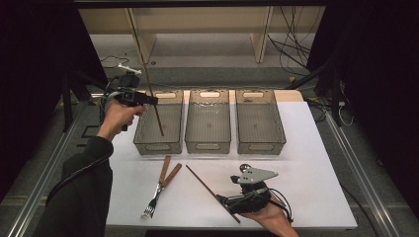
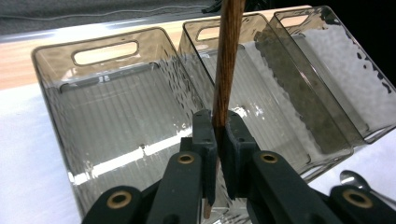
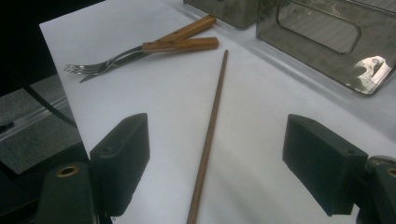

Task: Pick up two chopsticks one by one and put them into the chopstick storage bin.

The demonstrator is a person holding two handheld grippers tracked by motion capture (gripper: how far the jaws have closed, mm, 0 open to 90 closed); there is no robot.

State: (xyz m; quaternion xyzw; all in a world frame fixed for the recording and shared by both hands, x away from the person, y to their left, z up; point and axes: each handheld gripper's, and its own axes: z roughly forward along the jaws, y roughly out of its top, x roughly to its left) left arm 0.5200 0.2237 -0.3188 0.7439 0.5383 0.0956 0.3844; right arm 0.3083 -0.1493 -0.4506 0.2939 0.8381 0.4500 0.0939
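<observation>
Left gripper (image 1: 148,99) above the left bin (image 1: 159,122), near the tabletop's (image 1: 306,163) far left corner; jaws clamped on a wooden stick (image 1: 154,101). In the left gripper view, left gripper (image 2: 219,133) pinching the stick (image 2: 226,65) near its lower end, stick rising steeply between the pads and running out of the top of the picture. From the high view, stick slanted, lower tip down inside the left bin, upper part leaning toward the far side.

Three smoky translucent bins in a row along the far edge: left bin (image 2: 107,107), middle bin (image 1: 208,121), right bin (image 1: 259,121), each with handle slots at the ends.

Right gripper (image 1: 222,200) low over the near edge, right of centre, held in a hand (image 1: 269,217); jaws wide apart, nothing between the pads. In the right gripper view, right gripper (image 3: 229,168) straddling a second stick (image 3: 210,135) lying flat on the tabletop (image 3: 140,93), pads on either side and not touching it. Second stick (image 1: 212,193) running diagonally from mid-tabletop toward the near edge.

Two wood-handled forks (image 1: 160,187) left of the second stick, handles crossing in a narrow V, tines toward the near edge; same forks (image 3: 140,49) seen beyond the open jaws in the right gripper view.
</observation>
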